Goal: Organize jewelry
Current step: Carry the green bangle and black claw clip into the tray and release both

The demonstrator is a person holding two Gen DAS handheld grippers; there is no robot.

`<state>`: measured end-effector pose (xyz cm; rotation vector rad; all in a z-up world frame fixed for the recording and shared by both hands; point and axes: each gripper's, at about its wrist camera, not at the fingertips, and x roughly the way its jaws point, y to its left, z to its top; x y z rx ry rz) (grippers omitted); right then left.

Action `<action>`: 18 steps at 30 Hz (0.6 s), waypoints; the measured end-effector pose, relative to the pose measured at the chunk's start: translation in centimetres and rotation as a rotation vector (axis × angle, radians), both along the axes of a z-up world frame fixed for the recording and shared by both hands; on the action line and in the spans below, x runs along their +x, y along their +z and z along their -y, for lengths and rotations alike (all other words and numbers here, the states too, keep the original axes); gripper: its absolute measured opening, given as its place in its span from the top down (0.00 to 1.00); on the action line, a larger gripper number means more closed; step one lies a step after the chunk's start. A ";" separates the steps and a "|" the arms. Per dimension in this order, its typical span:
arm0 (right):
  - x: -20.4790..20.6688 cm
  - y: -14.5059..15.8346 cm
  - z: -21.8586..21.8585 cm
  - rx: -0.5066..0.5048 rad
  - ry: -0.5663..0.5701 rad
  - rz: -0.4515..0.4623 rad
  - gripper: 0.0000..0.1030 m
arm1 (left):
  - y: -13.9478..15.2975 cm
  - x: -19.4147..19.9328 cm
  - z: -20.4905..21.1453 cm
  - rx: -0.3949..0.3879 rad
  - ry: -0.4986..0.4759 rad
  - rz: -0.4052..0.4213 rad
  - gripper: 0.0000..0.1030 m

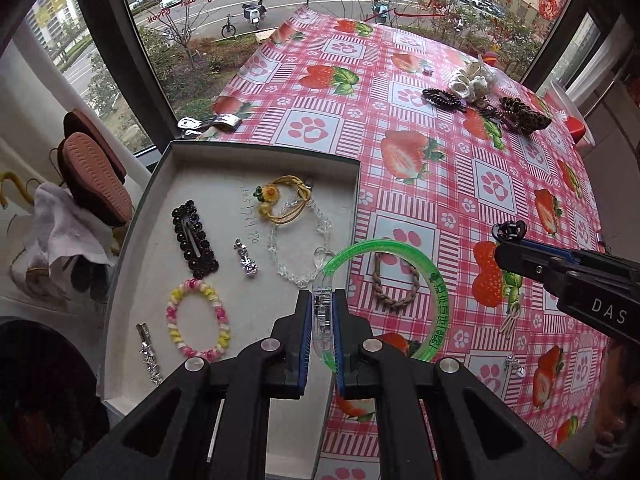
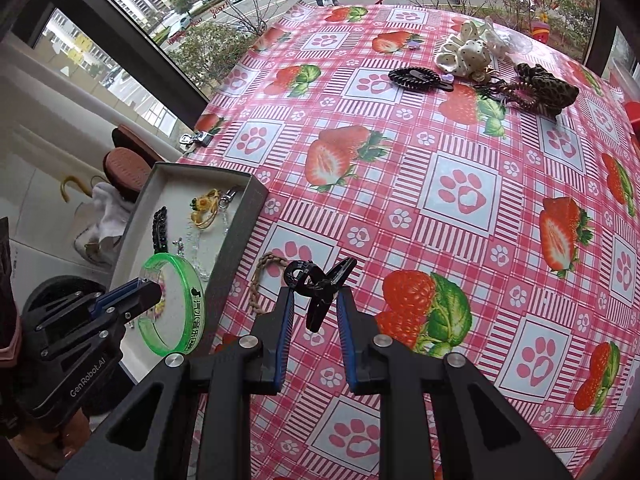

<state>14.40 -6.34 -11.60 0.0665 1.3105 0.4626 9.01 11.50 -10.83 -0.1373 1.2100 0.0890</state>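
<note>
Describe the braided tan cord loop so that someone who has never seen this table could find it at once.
Start at the shallow grey box at the strawberry-print tablecloth's near left. Just outside the box's right wall lies the braided tan cord loop, flat on the cloth. Unlike the translucent green bangle curving around it, it is dull, rope-like and smaller.

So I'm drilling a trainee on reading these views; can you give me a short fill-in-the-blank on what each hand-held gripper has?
1. The left hand-held gripper is shut on a ____ bangle.
2. The right hand-held gripper grips a ____ hair claw.
3. The pink-and-yellow spiral tie lies inside the ____.
4. The braided tan loop lies on the ____.

Missing: green; black; tray; tablecloth
</note>
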 end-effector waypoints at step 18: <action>-2.5 0.5 -10.0 0.029 0.204 -0.002 0.77 | -2.7 -8.5 -9.0 -0.010 0.259 -0.072 0.84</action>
